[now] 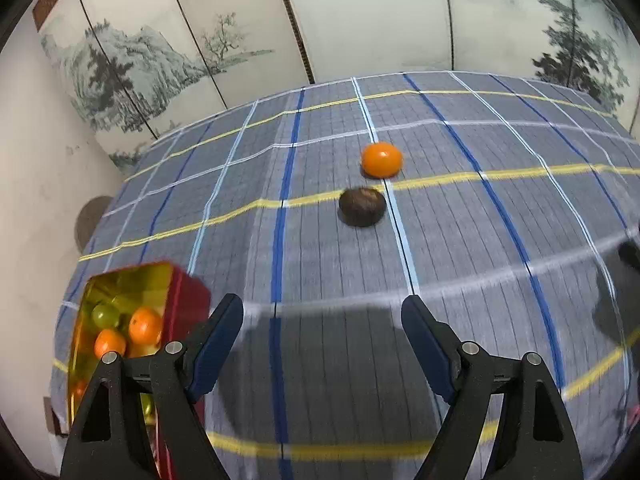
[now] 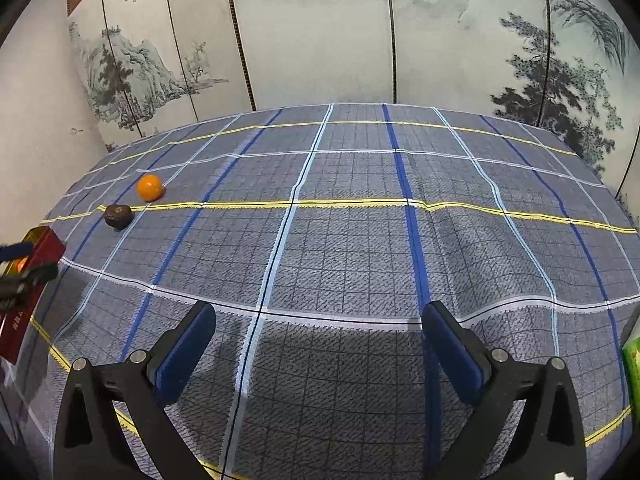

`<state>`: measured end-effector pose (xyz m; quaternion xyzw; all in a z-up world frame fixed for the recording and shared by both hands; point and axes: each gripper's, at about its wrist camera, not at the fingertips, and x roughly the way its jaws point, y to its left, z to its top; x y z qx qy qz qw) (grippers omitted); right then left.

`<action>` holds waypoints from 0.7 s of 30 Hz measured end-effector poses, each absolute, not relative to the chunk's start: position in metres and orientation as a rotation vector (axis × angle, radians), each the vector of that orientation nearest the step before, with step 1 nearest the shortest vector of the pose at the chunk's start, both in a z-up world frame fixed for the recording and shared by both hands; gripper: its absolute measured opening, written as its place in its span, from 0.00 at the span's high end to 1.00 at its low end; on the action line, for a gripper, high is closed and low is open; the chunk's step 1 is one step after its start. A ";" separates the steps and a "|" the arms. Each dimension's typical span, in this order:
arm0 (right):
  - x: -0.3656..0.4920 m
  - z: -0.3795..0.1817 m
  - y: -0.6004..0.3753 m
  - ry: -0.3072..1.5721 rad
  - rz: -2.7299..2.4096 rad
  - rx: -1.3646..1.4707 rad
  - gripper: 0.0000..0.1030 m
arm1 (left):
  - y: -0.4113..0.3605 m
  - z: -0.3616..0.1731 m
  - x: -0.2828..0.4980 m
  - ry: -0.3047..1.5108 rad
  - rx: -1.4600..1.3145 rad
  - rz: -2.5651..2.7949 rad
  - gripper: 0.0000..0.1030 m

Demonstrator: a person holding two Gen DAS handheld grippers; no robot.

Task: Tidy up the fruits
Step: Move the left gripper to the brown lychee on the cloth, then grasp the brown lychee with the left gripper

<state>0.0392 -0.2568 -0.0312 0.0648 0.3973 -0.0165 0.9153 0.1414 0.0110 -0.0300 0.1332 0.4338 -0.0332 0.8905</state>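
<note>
Fruit sorting looks mostly done: the red tin [image 1: 188, 300] with its gold inside sits at the table's left edge, already holding a few oranges and a green grape-looking thing. Two pieces are left out on the plaid tablecloth [image 1: 460, 240], an orange [image 1: 381, 159] and, just in front of it, a dark brown fruit [image 1: 362, 206] I can't ID. The left gripper [image 1: 322, 316] has its jaws spread with nothing between them, aimed roughly at those two. The right gripper [image 2: 319, 326] is wide open and empty too, over bare cloth well away from the fruit. My worry is that both are round and close together, so nudging the brown one could roll it into the orange, or a pinch off-centre squirts it away.
</note>
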 end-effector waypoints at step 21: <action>0.038 -0.031 -0.255 0.815 0.015 0.157 0.00 | -0.007 -0.071 0.249 0.943 0.168 -0.183 0.44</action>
